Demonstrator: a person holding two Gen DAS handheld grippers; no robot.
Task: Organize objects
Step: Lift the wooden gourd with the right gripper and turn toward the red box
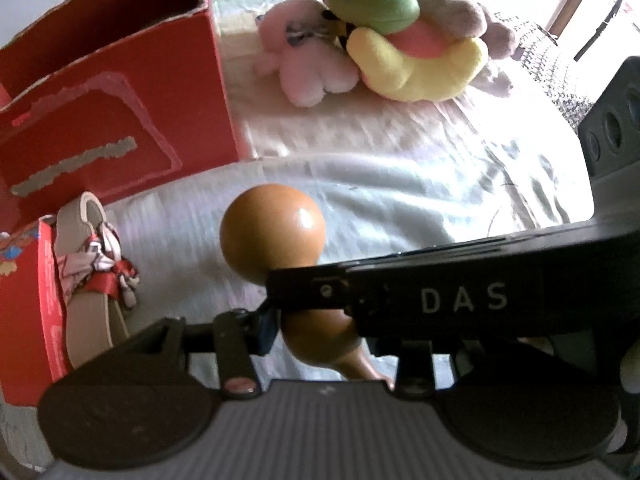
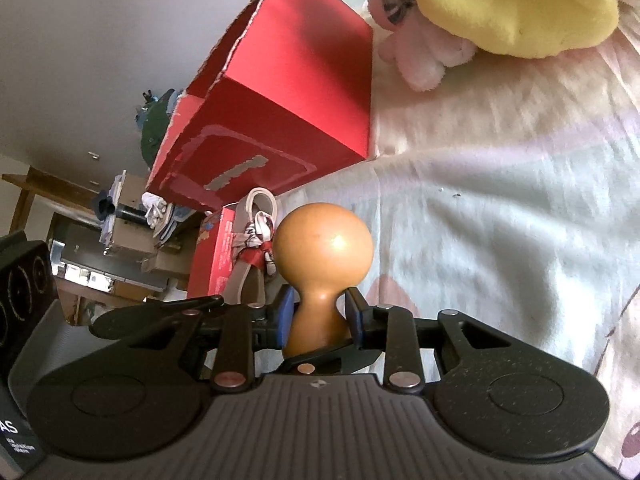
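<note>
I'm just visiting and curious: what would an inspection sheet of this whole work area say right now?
Surface: bed sheet, pale and wrinkled.
Job's things: wooden gourd; big red box with a torn upper edge; small red box with a sandal beside it.
Clutter: plush toys piled past the big red box.
Grippers: left gripper and right gripper both grip the gourd's narrow end.
Cables: nothing seen.
Surroundings: crowded desk beyond the bed; plain wall.

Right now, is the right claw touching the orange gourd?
Touching. The right wrist view shows the right claw with both blue pads pressed against the narrow waist of the gourd.
</note>
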